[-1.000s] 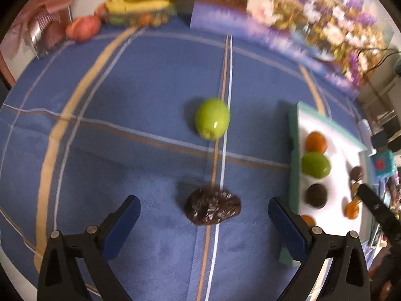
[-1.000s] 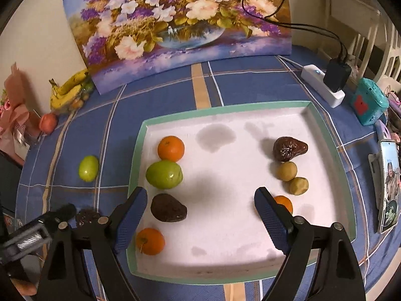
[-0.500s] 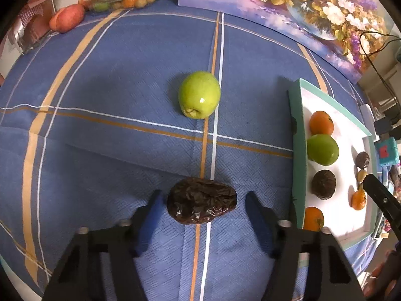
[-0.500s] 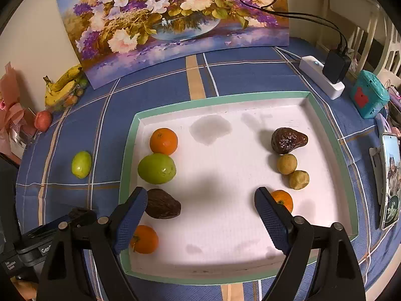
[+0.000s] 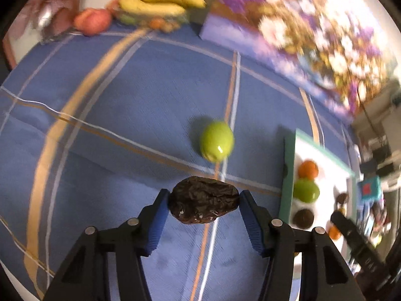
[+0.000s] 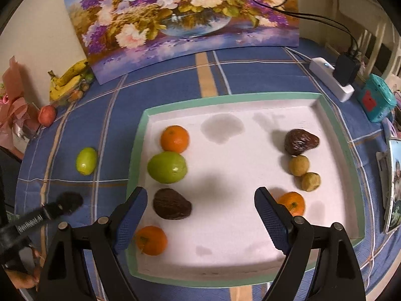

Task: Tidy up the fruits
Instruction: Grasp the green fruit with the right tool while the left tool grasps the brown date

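Note:
My left gripper is shut on a dark wrinkled avocado, with a blue pad pressing on each end, held a little above the blue cloth. A green apple lies on the cloth beyond it, left of the white tray. In the right wrist view the held avocado shows as a dark blur left of the tray. My right gripper hangs open over the tray's near middle, holding nothing. The tray's left side has an orange, a green apple, another avocado and a second orange.
On the tray's right side lie a dark avocado, two small yellowish fruits and an orange. A flower painting leans at the back. Bananas and a red apple sit far left; a power strip and a teal box far right.
My left gripper closed from wide open onto the dark avocado and has lifted it off the cloth. The right gripper has stayed still and open.

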Demonstrator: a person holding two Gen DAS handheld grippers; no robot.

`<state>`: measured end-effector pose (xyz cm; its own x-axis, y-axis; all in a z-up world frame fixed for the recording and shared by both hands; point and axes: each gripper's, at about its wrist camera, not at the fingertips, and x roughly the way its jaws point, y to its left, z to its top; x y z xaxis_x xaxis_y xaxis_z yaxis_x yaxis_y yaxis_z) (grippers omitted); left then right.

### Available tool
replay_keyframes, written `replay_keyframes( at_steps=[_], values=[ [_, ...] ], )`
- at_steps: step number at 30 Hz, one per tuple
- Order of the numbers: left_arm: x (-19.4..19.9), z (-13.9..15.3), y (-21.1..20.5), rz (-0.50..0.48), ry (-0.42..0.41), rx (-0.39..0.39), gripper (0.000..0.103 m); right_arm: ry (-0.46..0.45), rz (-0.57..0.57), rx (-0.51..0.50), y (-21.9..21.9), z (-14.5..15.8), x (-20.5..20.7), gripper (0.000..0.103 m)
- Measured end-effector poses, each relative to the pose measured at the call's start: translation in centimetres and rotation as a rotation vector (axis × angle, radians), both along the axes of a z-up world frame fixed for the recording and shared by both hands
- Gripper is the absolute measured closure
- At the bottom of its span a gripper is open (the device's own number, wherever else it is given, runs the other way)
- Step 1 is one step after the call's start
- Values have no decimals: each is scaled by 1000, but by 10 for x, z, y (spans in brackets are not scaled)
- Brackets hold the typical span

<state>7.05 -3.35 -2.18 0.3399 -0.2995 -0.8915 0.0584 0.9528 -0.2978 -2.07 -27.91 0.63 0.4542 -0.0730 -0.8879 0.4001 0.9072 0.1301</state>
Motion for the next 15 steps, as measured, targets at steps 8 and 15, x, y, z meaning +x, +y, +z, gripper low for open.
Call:
replay_keyframes(
  at_steps=[8, 15],
  values=[
    [22, 5, 50, 177, -48, -25, 43, -27, 81, 45, 29, 6, 23, 15],
    [37, -3, 83, 288, -45, -44, 43, -26, 169, 80, 63, 6, 55, 16]
  ],
)
